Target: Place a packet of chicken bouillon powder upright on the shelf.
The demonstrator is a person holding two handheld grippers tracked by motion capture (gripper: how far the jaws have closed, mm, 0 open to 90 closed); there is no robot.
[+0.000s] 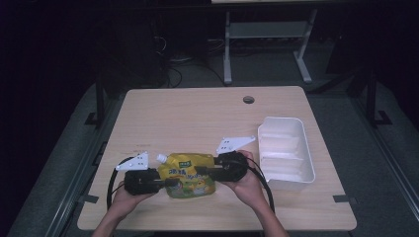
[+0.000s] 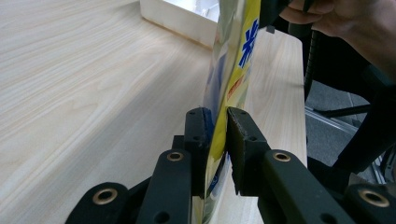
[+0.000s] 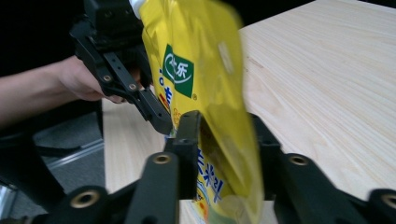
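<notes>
Table [image 1: 197, 113], one: light wood, bearing everything below.

Tray [image 1: 305, 148], one: white, lying at 3 o'clock from the pouch, well apart.

Pouch [image 1: 190, 175], one: yellow spouted pack, sitting near the table's 6 o'clock edge between the two tongs.

Left gripper [image 2: 218, 135], one: jaws narrowed and pinching the pouch's 9 o'clock edge.

Right gripper [image 3: 224, 140], one: jaws straddling the pouch's 3 o'clock edge at a moderate gap; whether the pads are pressing is blurred and unclear, probably loose.
</notes>
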